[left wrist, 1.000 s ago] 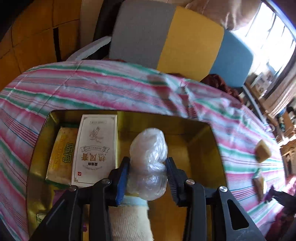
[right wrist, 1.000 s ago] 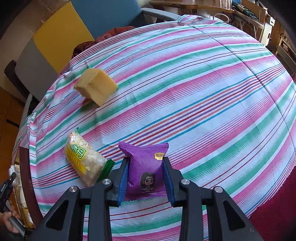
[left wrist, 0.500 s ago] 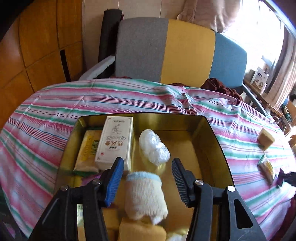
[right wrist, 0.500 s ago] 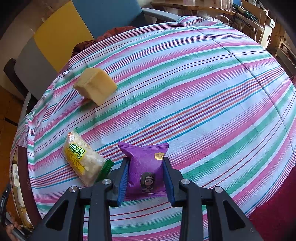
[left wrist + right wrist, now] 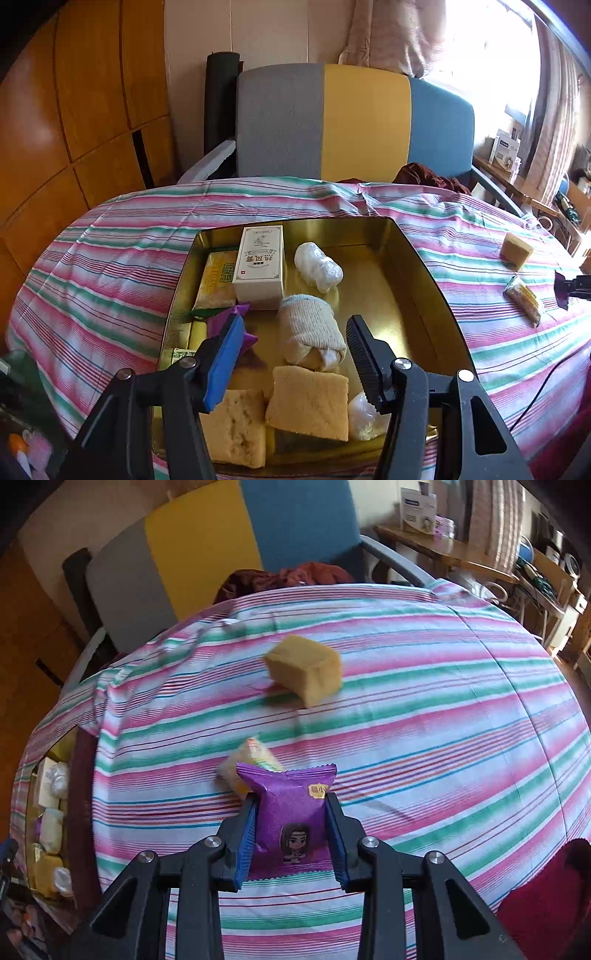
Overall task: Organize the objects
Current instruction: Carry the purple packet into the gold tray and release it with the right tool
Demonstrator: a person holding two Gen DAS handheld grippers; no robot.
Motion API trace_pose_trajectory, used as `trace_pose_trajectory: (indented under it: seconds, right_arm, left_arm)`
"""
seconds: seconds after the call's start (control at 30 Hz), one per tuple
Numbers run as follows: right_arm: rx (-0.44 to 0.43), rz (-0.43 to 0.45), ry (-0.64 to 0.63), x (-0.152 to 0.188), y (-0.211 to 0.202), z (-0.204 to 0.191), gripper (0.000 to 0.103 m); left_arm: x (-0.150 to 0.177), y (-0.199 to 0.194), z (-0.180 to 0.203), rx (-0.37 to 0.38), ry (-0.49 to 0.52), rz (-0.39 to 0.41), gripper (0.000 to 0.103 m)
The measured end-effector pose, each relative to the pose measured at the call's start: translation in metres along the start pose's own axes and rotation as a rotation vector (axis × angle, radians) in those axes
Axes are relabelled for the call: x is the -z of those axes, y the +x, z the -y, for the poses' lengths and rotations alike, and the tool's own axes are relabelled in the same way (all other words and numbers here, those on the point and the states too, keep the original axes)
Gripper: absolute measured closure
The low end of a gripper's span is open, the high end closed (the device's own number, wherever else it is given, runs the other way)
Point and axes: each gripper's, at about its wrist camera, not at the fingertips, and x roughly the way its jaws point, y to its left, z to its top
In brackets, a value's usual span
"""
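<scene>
Right gripper (image 5: pixel 291 834) clamping purple packet (image 5: pixel 291 812), seemingly aloft.

The left wrist view looks from just above the near end of the gold tin (image 5: pixel 417 258), down its length toward the tricolour chair (image 5: pixel 354 122). The right wrist view sits low over the striped desk (image 5: pixel 424 738), right of the tin (image 5: pixel 83 775), facing the same chair (image 5: pixel 207 542). Both views share the sponge block (image 5: pixel 516 250) (image 5: pixel 303 673).

Purple packet (image 5: pixel 291 812), pink-green striped tablecloth (image 5: pixel 443 738)
</scene>
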Motion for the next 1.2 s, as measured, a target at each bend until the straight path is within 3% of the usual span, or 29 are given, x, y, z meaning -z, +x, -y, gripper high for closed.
trace_pose_trajectory:
  seconds: [0.37, 0.53, 0.63, 0.83, 0.93, 1.2]
  right_arm:
    - [-0.294, -0.004, -0.323, 0.009, -0.013, -0.202, 0.069]
    - [-0.346, -0.065, -0.412, 0.02, 0.011, -0.266, 0.069]
    - [-0.331, -0.103, -0.444, 0.025, 0.035, -0.294, 0.069]
    - [-0.255, -0.185, -0.435, 0.033, 0.095, -0.323, 0.068]
    - [-0.243, -0.2, -0.438, 0.035, 0.111, -0.327, 0.061]
    - [-0.3, -0.134, -0.419, 0.037, 0.088, -0.312, 0.058]
  left_arm:
    - [0.015, -0.009, -0.02, 0.0, -0.05, -0.001, 0.044]
    - [0.019, -0.009, -0.037, -0.012, -0.095, -0.003, 0.044]
    - [0.023, -0.009, -0.048, -0.019, -0.126, -0.006, 0.044]
    - [0.029, -0.007, -0.064, -0.026, -0.169, -0.015, 0.043]
    - [0.03, -0.005, -0.068, -0.031, -0.176, -0.019, 0.041]
    - [0.03, -0.004, -0.065, -0.027, -0.169, -0.016, 0.041]
